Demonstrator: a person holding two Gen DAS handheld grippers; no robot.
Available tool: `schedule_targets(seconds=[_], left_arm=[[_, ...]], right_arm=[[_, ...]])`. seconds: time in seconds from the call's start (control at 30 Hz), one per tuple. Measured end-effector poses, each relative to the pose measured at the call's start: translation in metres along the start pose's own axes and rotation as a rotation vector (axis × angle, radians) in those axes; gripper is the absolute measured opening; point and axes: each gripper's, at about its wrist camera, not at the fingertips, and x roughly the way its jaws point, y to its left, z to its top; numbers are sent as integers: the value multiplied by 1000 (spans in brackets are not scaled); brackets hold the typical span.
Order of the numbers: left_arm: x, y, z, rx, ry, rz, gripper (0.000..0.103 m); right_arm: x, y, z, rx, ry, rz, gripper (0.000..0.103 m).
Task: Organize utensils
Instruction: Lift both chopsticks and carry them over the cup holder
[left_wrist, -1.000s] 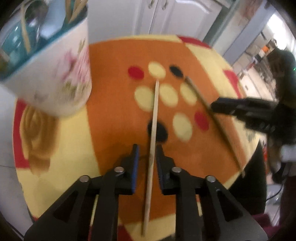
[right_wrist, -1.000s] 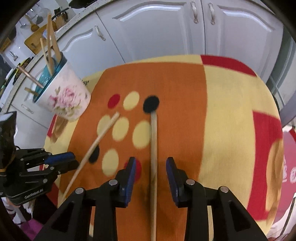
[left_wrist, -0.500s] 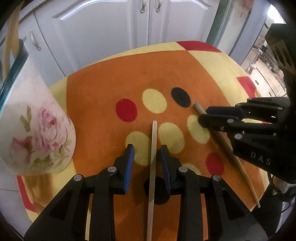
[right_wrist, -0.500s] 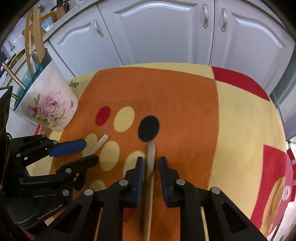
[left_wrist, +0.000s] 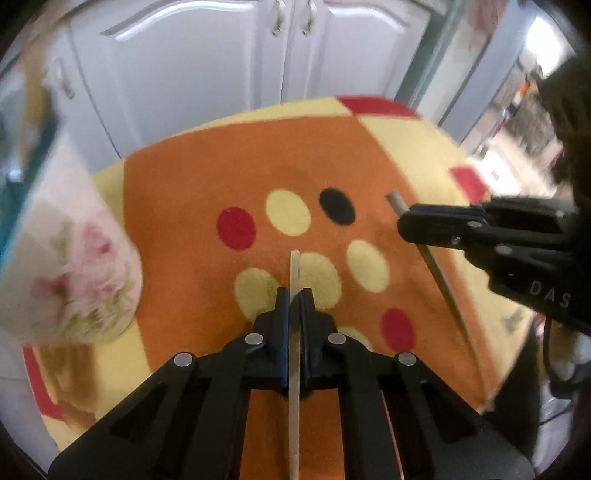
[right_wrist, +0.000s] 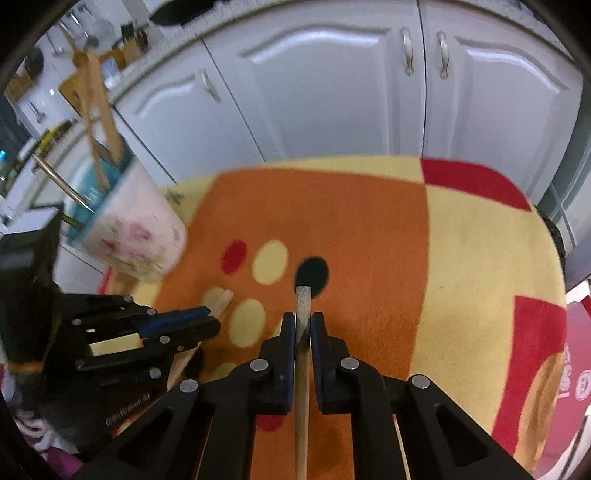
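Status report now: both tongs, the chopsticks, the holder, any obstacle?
Left tongs closing on pale chopstick. Right tongs shut on darker chopstick. Floral holder stands apart at mat's left edge, utensils inside. Path to it looks clear.

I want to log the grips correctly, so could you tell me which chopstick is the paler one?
The chopstick in the left gripper is paler; the one in the right gripper is darker.

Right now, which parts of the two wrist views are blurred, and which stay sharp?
Left wrist view: the floral holder is smeared, the cloth soft; the left gripper and its chopstick stay crisp. Right wrist view: the holder is smeared too; the right gripper stays sharp. Cabinet doors bow with fisheye distortion.
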Motion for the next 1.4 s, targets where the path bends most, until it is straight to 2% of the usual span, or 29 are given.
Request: schedule_targets(seconds=[0.03, 0.17, 0.3, 0.57, 0.73, 0.93, 1.2, 1.4], left_arm=[[-11, 7, 1, -29, -18, -32, 4], [-46, 23, 1, -89, -79, -82, 4], [-84, 32, -1, -111, -149, -89, 4], [-144, 39, -11, -115, -260, -99, 4], [-179, 49, -18, -118, -313, -89, 4], [-224, 63, -11, -129, -394, -86, 4], [-281, 91, 10, -171, -525, -23, 4], [-300, 109, 26, -190, -586, 44, 4]], right_arm=[[-9, 0, 1, 8, -18, 14, 8], [-38, 5, 7, 20, -79, 74, 8], [-65, 21, 14, -4, -141, 113, 8], [-89, 57, 26, -82, -210, 139, 8], [-101, 75, 36, -123, -240, 150, 8], [-115, 95, 51, -172, -281, 163, 8], [-140, 122, 76, -240, -338, 201, 8], [-156, 141, 98, -274, -384, 231, 8]])
